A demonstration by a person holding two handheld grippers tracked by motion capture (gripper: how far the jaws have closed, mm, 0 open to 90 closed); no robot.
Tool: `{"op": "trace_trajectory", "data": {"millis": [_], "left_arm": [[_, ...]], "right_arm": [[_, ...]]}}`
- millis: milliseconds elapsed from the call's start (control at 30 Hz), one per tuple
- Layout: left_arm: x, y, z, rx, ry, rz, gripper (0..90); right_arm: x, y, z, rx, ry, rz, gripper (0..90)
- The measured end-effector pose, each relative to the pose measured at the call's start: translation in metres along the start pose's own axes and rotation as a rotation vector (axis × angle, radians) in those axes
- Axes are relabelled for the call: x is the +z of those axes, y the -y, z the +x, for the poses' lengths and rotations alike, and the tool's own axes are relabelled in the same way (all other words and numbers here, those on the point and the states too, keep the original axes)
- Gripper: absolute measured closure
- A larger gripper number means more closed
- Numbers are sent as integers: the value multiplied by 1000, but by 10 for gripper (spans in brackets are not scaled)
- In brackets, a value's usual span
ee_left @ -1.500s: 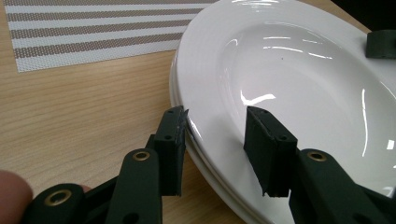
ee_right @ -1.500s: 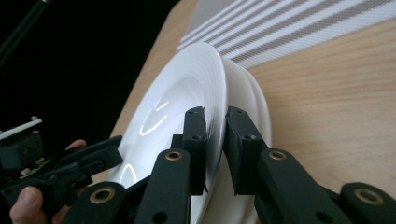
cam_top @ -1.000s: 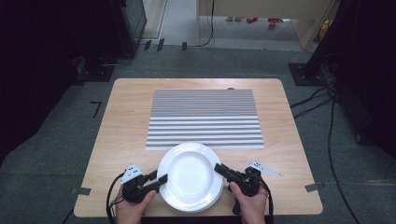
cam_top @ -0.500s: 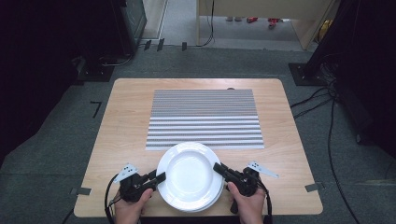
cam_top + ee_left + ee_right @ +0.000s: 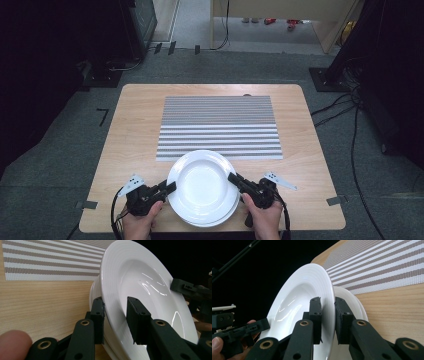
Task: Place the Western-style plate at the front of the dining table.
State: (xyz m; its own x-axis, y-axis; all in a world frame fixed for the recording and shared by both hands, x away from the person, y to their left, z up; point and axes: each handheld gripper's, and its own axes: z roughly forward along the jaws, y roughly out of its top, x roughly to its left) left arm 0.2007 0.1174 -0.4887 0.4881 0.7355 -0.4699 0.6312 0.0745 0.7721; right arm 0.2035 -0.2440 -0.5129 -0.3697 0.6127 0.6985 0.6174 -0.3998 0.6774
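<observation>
Evidently the step in hand is taking hold of the top plate of a small stack of white plates at the near edge of the table, just in front of the striped placemat. The right hand-held gripper has its jaws clamped on the plate's right rim, one pad on the upper face and one beneath, as its own view shows plainly. The left hand-held gripper straddles the opposite rim; its jaws have just been closing, the outer pad touches the rim's underside, yet the inner pad appears to stand a little off the glossy face, so I would not call that side gripped yet. The lower plate peeks out beneath. Next, I judge, the left jaws must finish pinching, then both hands should rise together, keeping the plate level so it neither slips nor drags its neighbour along.
</observation>
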Motion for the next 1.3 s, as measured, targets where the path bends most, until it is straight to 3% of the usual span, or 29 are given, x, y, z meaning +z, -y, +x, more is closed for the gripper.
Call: {"op": "trace_trajectory", "data": {"millis": [167, 333, 533, 933, 1300], "left_arm": [[1, -4, 0, -5, 9, -8, 708], [6, -11, 0, 34, 16, -13, 708], [7, -19, 4, 21, 52, -15, 736], [10, -30, 8, 3, 83, -22, 752], [13, -38, 9, -10, 95, -39, 757]], "right_arm": [[1, -3, 1, 6, 7, -2, 796], [0, -11, 1, -4, 12, -9, 798], [1, -18, 0, -14, 1, 0, 797], [4, -28, 2, -4, -19, 4, 804], [5, -48, 8, -76, -55, -3, 815]]}}
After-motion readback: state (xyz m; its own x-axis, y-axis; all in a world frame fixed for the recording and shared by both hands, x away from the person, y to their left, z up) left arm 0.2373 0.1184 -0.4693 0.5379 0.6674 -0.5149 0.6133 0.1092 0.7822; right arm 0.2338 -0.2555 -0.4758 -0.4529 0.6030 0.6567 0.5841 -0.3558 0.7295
